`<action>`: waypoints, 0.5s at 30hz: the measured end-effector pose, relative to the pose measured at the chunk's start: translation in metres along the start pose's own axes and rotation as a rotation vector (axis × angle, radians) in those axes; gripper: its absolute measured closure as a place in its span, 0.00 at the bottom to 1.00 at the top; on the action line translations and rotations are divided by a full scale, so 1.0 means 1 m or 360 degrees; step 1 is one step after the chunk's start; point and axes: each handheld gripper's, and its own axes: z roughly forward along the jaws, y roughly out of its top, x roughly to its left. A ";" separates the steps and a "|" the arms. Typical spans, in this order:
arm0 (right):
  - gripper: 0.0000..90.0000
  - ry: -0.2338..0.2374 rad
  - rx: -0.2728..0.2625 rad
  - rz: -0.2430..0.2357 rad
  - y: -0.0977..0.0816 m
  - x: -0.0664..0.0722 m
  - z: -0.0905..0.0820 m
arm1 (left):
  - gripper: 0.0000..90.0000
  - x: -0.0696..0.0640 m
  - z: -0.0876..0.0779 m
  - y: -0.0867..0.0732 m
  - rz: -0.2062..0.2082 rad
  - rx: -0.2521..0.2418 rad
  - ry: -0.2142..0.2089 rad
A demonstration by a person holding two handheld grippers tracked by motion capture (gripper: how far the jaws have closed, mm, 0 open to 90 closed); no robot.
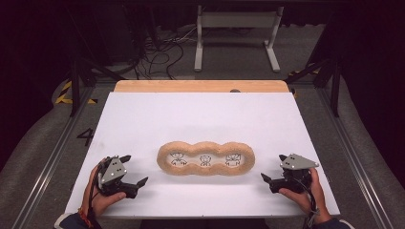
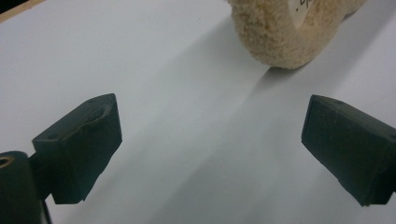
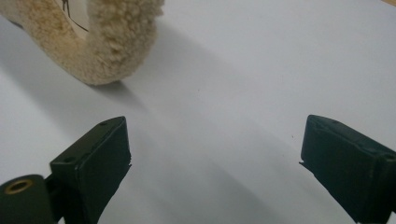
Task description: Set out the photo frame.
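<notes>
The fleecy three-ring piece [image 1: 206, 158] lay near the table's [image 1: 143, 114] middle, toward its near edge, long axis running left to right. My left gripper [image 1: 134, 172] and right gripper [image 1: 272, 168], jaws spread and empty, flanked its ends, about equally near.

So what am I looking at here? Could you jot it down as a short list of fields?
surface: white table top
object: tan fuzzy three-hole ring, lying flat at the middle, a small drawing inside each hole
left gripper: jaws open, beside the ring's left end, apart from it
right gripper: jaws open, beside the ring's right end, apart from it
contact: neither gripper touches the ring
</notes>
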 end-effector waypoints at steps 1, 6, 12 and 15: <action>0.09 -0.0004 -0.0002 0.0009 -0.002 -0.001 -0.001 | 0.06 0.001 -0.001 -0.002 -0.0008 0.0001 0.0001; 0.09 -0.0006 -0.0017 0.0054 -0.011 -0.007 -0.006 | 0.06 0.005 -0.004 -0.007 -0.0028 -0.0010 -0.0017; 0.09 -0.0022 -0.0027 0.0094 -0.017 -0.012 -0.010 | 0.05 0.009 -0.008 -0.013 -0.0053 -0.0020 -0.0051; 0.09 -0.0037 -0.0032 0.0107 -0.021 -0.014 -0.013 | 0.05 0.013 -0.014 -0.017 -0.0076 -0.0046 -0.0030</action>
